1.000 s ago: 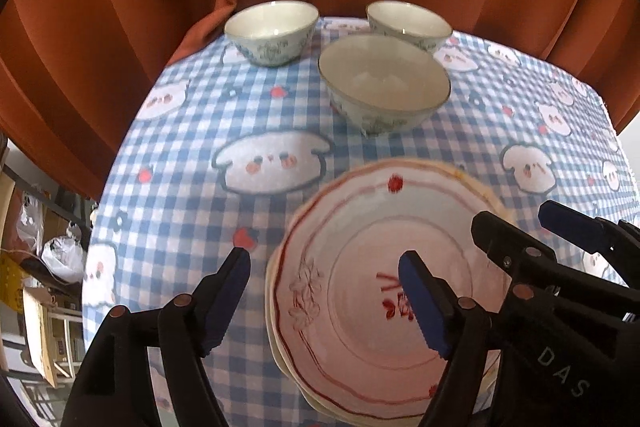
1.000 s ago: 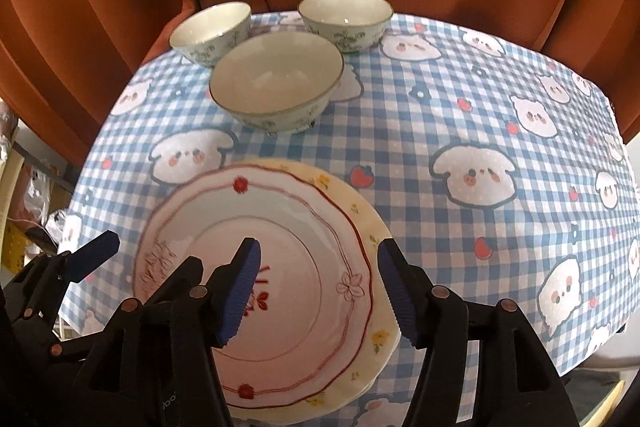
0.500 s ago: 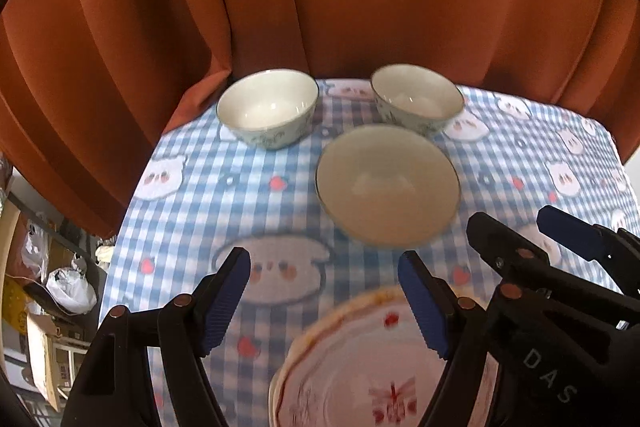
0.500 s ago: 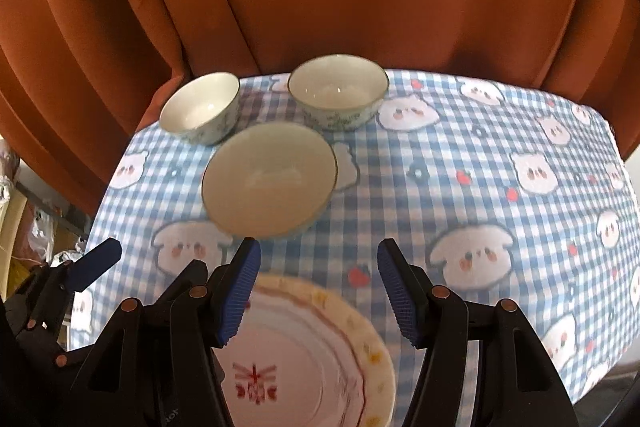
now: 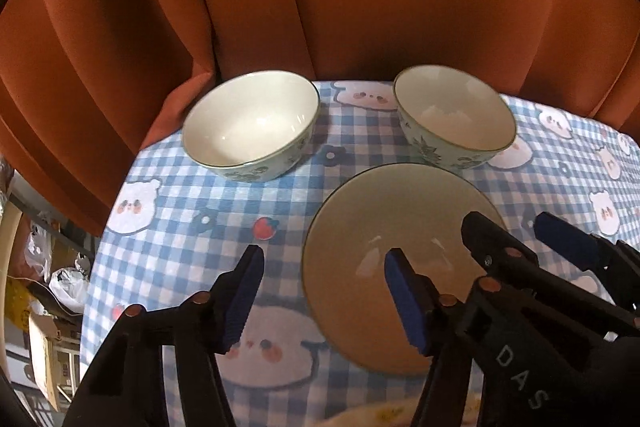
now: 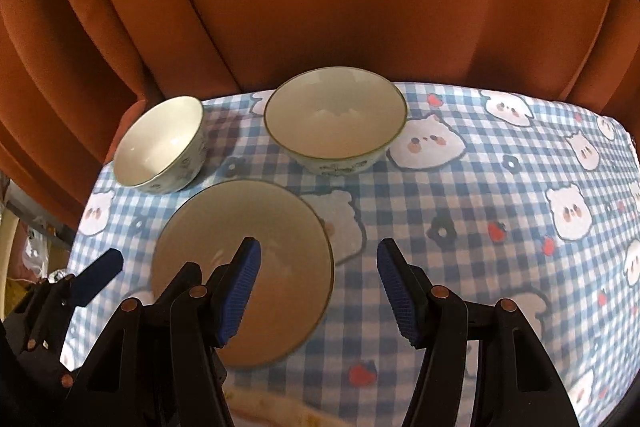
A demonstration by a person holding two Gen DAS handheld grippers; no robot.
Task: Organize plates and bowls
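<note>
A wide pale bowl sits near me on the checked tablecloth. My left gripper straddles its left rim, jaws closing, one pad over the inside and one outside; neither pad presses on it. My right gripper straddles the right rim the same way, jaws closing with no contact seen. Two smaller green-patterned bowls stand behind: the left one and the right one. Only a yellowish rim of the stacked plates shows at the bottom edge.
An orange curtain hangs right behind the table and drapes onto its far left corner. The table's left edge drops to boxes and bags on the floor. Bare cloth stretches to the right of the bowls.
Both grippers moved forward from above the stacked plates to the wide bowl; the plates slid to the bottom edge of both views. The left jaws stand narrower than before.
</note>
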